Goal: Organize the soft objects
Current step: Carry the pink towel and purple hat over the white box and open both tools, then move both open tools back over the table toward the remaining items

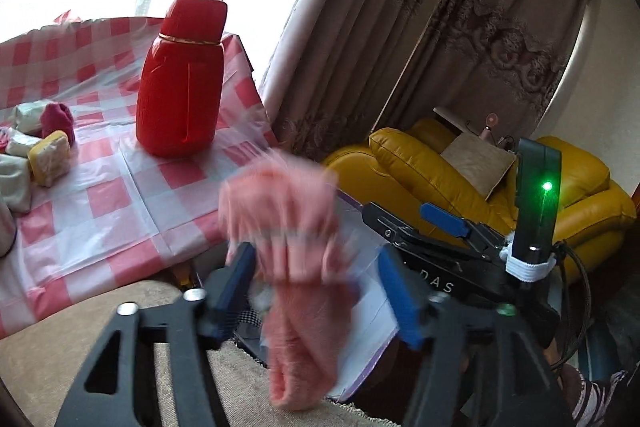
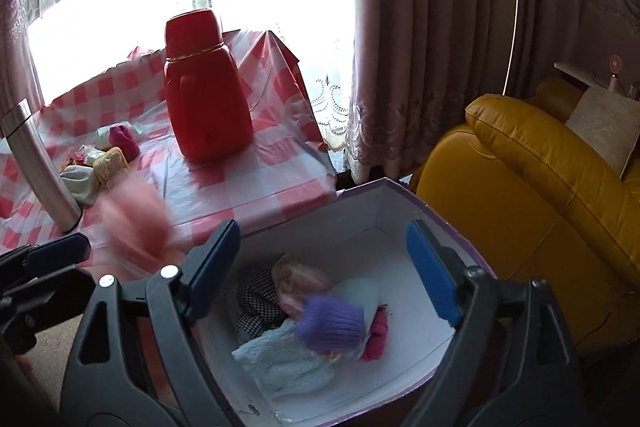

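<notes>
A pink fuzzy sock (image 1: 298, 259) hangs blurred between the wide-apart jaws of my left gripper (image 1: 320, 287), apparently loose in the air above the white box (image 1: 372, 303); it also shows as a pink blur in the right wrist view (image 2: 136, 223). My right gripper (image 2: 324, 271) is open and empty above the white box (image 2: 404, 203). Inside the box lie a blurred purple knitted piece (image 2: 332, 323), a light blue fleece item (image 2: 284, 359), a checkered cloth (image 2: 258, 301) and pink items (image 2: 298, 283). More rolled socks (image 1: 50, 143) lie on the checkered table (image 1: 132, 187).
A tall red thermos (image 1: 182, 79) stands on the table near its right edge. A yellow leather armchair (image 2: 540, 195) is to the right of the box. Curtains (image 2: 420, 39) and a bright window are behind. A metal cylinder (image 2: 36, 167) stands at the table's left.
</notes>
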`<state>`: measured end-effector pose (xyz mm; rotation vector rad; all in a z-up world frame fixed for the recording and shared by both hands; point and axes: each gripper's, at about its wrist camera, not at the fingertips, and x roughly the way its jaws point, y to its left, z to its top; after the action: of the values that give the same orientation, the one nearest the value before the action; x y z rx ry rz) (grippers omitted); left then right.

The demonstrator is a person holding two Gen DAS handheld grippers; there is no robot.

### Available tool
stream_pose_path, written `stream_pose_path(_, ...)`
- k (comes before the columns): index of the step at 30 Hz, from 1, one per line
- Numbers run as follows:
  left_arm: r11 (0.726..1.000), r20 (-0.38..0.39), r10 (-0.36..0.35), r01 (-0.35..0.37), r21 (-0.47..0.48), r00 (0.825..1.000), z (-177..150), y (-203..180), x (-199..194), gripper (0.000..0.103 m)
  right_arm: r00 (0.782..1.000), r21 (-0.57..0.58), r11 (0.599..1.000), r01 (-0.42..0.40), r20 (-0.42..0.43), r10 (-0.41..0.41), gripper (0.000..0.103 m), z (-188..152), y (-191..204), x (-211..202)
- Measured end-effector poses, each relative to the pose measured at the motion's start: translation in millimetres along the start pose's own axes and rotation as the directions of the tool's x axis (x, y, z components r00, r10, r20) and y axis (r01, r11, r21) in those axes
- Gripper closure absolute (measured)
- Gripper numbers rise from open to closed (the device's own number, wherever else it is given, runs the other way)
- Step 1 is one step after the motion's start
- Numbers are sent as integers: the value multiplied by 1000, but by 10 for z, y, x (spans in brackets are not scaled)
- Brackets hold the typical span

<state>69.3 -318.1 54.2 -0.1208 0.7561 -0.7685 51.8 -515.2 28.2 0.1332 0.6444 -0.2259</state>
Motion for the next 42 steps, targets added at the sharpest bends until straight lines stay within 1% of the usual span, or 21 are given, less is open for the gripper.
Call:
stream_pose_path(5,1000,0,13,-13,-22,1000,-9,41,-16,34,1000,-2,1000,-5,-15,5,15,-16,14,14)
stream_pose_path(9,999,8,36,-35,-36,999,-13,86,-57,34,1000,-29,999,-16,-21,15,15,-20,94,-3)
stream_pose_path(15,994,53,103,-102,-27,993,-19,163,-235,34,999,-55,998,-44,-19,43,14,-4,213,-53)
stream_pose_path(19,987,102,158,-156,-28,982,-39,272,-445,34,998,-83,994,-69,-11,68,14,4,372,-112)
stream_pose_path(21,981,132,193,-190,-38,972,-54,373,-587,34,997,-101,991,-83,-11,82,14,-4,465,-128)
stream_pose_path(24,964,169,265,-254,-80,949,-61,570,-809,34,993,-126,985,-119,-17,118,14,-21,641,-159)
stream_pose_path(26,943,191,331,-315,-111,924,-82,722,-973,34,989,-154,977,-145,-16,145,14,-45,782,-195)
stream_pose_path(27,933,194,357,-336,-131,914,-91,802,-1041,34,987,-168,973,-157,-19,156,14,-57,852,-211)
stream_pose_path(28,926,196,372,-348,-145,907,-107,853,-1086,34,985,-183,968,-174,-22,172,14,-72,935,-230)
stream_pose_path(29,915,202,396,-366,-168,896,-134,941,-1170,34,982,-193,963,-187,-23,186,14,-89,998,-250)
stream_pose_path(32,887,205,447,-403,-224,871,-215,1135,-1350,34,974,-233,946,-227,-39,224,14,-136,1214,-275)
stream_pose_path(36,846,198,506,-438,-304,839,-291,1400,-1565,34,973,-334,914,-232,-62,224,14,-190,1484,-290)
stream_pose_path(37,839,198,515,-442,-318,834,-306,1453,-1602,34,970,-340,908,-242,-64,235,14,-193,1521,-298)
stream_pose_path(39,817,193,542,-459,-349,818,-346,1575,-1700,34,967,-341,905,-254,-74,244,14,-173,1565,-282)
stream_pose_path(42,786,187,574,-472,-399,797,-397,1762,-1843,34,960,-319,906,-279,-74,270,14,-116,1619,-249)
